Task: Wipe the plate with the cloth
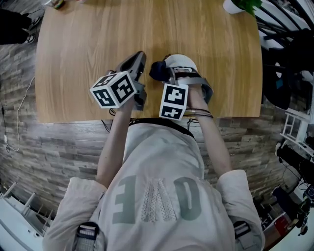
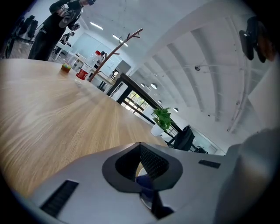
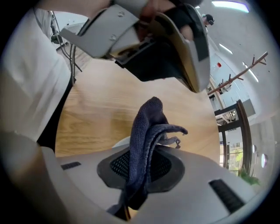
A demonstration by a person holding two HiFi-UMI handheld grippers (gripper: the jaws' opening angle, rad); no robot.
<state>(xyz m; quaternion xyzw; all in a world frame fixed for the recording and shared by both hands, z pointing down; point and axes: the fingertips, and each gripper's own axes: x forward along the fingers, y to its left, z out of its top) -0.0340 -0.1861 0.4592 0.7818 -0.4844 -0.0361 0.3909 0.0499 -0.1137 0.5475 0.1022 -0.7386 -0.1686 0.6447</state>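
Observation:
A white plate (image 1: 182, 62) lies on the wooden table (image 1: 88, 44) near its front edge. My right gripper (image 1: 162, 72) points steeply down over the plate's left part and is shut on a dark blue cloth (image 1: 157, 70). In the right gripper view the cloth (image 3: 146, 140) stands up between the jaws, with a sliver of plate (image 3: 121, 142) behind it. My left gripper (image 1: 140, 60) hovers just left of the cloth, nearly level, with its jaws shut and nothing seen between them. Through their gap, the left gripper view shows a bit of cloth (image 2: 144, 181) and the plate rim (image 2: 146, 201).
A potted plant in a white pot (image 1: 236, 6) stands at the table's far right corner. Bottles (image 2: 82, 72) and a small cup (image 2: 65, 68) stand at the far left end, where a person (image 2: 52, 30) stands beyond the table. Both grippers work close to the front edge (image 1: 147, 119).

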